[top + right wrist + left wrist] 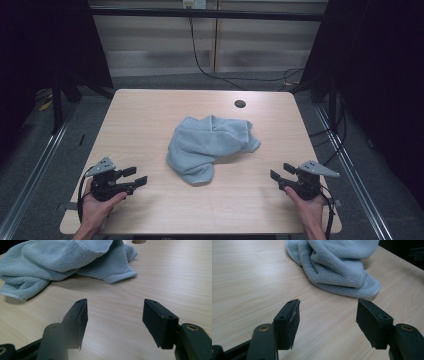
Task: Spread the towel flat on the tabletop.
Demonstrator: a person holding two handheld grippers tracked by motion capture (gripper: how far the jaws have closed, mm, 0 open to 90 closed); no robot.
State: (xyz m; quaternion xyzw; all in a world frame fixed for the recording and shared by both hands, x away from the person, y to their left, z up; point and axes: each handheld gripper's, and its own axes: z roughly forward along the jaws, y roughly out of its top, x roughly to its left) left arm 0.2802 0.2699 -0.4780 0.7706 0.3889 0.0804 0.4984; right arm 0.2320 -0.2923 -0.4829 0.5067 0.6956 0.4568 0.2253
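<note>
Crumpled towel at table centre, both grippers spread wide and empty.

A pale blue towel lies bunched on the wooden table, a round hole beyond it at about 1 o'clock. The left gripper rests at the towel's 8 o'clock, the right gripper at its 4 o'clock, each well apart from the cloth, jaws wide, held by a hand.

You are holding the left gripper and the right gripper over the table near its front corners, jaws apart, both pointing toward the crumpled blue towel lying between them.
</note>
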